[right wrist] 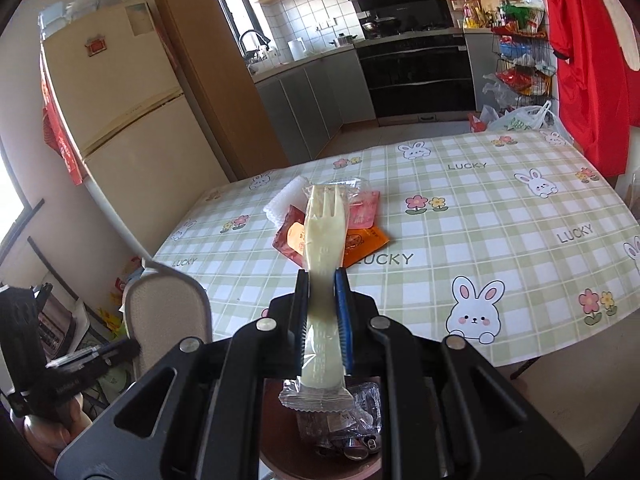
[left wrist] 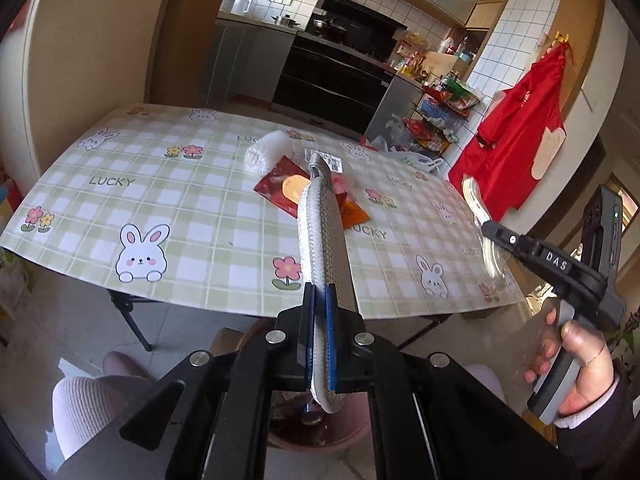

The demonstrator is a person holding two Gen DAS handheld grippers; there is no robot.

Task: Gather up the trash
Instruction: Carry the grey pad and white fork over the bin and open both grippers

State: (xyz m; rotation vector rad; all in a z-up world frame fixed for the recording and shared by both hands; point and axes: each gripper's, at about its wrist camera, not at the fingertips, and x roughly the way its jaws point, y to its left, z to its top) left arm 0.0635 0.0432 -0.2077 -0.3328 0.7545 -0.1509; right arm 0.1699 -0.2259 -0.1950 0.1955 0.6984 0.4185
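My left gripper (left wrist: 320, 300) is shut on a flat grey woven pad (left wrist: 320, 232), held edge-on above the table's near edge; it also shows in the right wrist view (right wrist: 168, 312). My right gripper (right wrist: 322, 284) is shut on a cream plastic fork in a clear wrapper (right wrist: 322, 232); it also shows in the left wrist view (left wrist: 476, 200). On the table lie a red sachet (left wrist: 280, 180), an orange sachet (right wrist: 364, 244), a pink sachet (right wrist: 364, 210) and a white foam net (left wrist: 266, 150). A brown bin (right wrist: 320, 460) with trash sits below both grippers.
The table with a green checked bunny cloth (left wrist: 160, 184) fills the middle. A fridge (right wrist: 120, 120) stands at the left, kitchen counters and a stove (right wrist: 416, 72) behind. A red apron (left wrist: 520, 140) hangs at the right beside a wire rack (left wrist: 440, 120).
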